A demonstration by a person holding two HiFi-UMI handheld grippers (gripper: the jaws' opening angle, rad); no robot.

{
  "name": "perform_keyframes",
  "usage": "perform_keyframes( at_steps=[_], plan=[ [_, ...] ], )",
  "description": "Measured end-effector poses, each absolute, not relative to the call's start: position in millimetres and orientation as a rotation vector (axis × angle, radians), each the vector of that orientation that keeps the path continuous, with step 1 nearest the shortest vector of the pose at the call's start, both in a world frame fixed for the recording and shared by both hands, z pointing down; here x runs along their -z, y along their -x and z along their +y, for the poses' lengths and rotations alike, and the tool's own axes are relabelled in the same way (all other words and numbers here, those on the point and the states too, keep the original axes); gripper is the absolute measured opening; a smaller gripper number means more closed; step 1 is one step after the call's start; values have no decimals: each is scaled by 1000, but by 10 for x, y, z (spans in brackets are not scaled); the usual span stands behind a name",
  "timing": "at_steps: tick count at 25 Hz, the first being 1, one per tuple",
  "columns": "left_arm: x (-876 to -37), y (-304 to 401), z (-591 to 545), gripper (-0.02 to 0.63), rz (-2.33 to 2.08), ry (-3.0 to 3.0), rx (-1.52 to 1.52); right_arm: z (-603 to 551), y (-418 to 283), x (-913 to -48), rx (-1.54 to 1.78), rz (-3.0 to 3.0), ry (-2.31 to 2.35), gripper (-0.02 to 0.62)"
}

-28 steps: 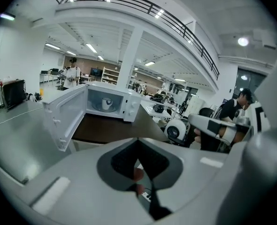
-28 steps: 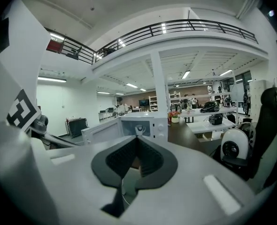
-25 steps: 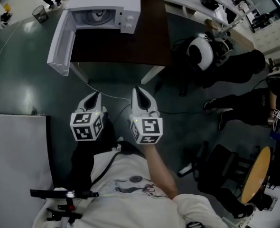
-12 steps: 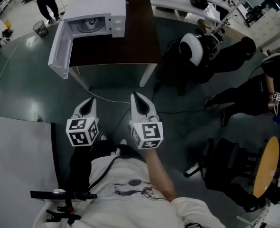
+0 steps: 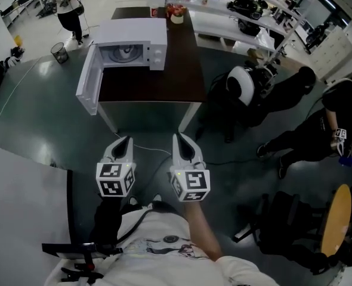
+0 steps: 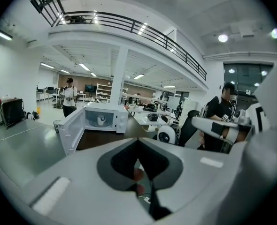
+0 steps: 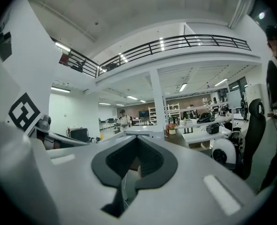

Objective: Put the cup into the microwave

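Facing the microwave [image 5: 132, 42] from well short of it, with both grippers held side by side above the dark green floor [image 5: 39, 112]. Holds the left gripper [image 5: 126, 140] fully closed, jaws tip to tip, nothing caught between them. Holds the right gripper [image 5: 178, 138] the same way: jaws pressed together and empty. Points both toward the microwave, touching neither it nor the dark brown table [image 5: 164, 79] beneath it. Sees the microwave white and boxy, set toward the table's left side, its door [image 5: 86, 79] swung wide open to the microwave's left and hanging out past the table edge. Finds the cup [image 6: 101, 120], small and white, already standing inside the microwave, in the middle of the cavity; cannot tell more of it at this range. Notes a thin white cable [image 5: 149, 148] lying on the floor between the microwave's table and the grippers. Takes in, behind the microwave on the same table, a small pot with something red [image 5: 176, 12] in it. Takes in, beyond the microwave's open door, a person in a white top [image 5: 68, 5] standing near a mesh waste bin [image 5: 59, 52]. Takes in, to the microwave's right, a round white device [image 5: 241, 70] and a person in dark clothes [image 5: 313, 136] farther right.
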State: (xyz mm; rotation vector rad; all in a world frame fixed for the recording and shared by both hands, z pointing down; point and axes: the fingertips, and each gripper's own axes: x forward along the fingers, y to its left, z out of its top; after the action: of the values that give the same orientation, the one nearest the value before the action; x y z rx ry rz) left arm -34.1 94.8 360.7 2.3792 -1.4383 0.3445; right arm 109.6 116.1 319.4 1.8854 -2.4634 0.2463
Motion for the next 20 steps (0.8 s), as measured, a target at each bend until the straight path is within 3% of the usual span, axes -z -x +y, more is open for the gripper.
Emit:
perform_keyframes(
  at_steps=[20],
  plan=[
    [-3274,407,781,0,-1414,-2464,-268,1077,-904,-2856,-102,-2459,-1882,-2]
  ],
)
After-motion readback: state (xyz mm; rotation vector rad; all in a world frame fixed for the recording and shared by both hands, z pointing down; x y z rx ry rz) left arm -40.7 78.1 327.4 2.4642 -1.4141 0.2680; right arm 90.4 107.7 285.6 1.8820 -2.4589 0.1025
